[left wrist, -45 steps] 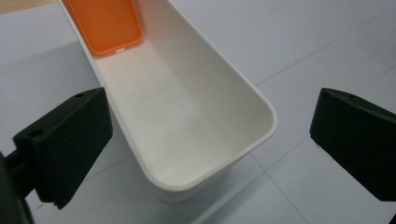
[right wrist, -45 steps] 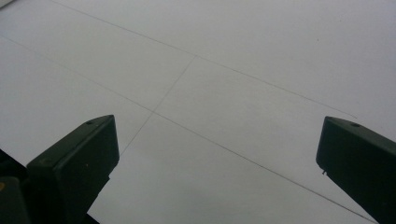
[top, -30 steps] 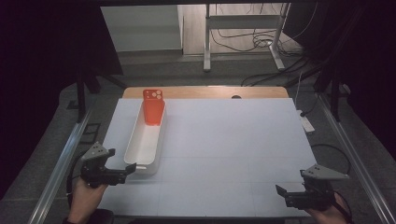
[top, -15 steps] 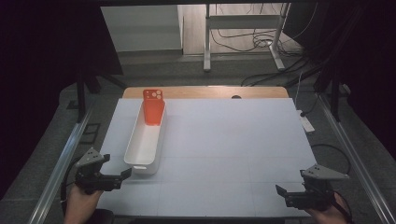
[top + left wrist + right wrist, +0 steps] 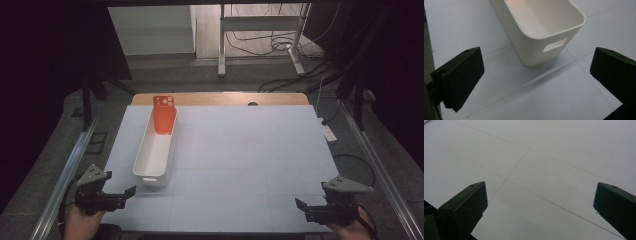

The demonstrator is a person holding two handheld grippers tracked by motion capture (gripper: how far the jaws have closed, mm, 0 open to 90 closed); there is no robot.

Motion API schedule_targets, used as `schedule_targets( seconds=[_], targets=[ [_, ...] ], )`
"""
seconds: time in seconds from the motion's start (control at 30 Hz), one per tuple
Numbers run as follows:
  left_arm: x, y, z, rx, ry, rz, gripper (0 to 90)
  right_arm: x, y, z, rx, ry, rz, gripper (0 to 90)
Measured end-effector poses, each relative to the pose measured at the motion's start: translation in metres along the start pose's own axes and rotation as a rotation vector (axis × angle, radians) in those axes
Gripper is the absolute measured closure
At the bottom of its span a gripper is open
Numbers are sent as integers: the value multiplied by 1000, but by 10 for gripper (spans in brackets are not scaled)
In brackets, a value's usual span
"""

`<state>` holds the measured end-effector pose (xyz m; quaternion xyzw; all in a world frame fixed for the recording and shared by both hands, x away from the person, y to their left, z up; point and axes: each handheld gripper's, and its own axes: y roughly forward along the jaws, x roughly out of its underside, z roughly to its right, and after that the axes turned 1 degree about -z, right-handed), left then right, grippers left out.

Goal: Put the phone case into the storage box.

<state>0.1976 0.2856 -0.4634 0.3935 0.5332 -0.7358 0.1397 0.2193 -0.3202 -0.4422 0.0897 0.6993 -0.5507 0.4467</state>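
white table [image 5: 240, 150] holds bin [image 5: 155, 152] with phone [image 5: 164, 115]; left tool [image 5: 127, 195], right tool [image 5: 300, 209] gape empty.

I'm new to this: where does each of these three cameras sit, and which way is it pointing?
High view: above the person's side, looking forward and down on the white table; both hands, left gripper and right gripper show.
Left gripper view: rides the left gripper, looking between its open jaws at the white bin.
Right gripper view: rides the right gripper, facing bare table between open jaws.
Shared: the high and left gripper views both show the bin.

Long white bin [image 5: 152, 161] on table; orange phone case [image 5: 164, 115] upright inside far end.
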Motion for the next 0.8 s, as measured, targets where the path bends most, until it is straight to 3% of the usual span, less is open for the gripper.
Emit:
schedule_targets(
  seconds=[0.8],
  targets=[
    [10,-5,3,-38,1,-27,4,0,0,-1,1,-10,-6,0]
  ],
)
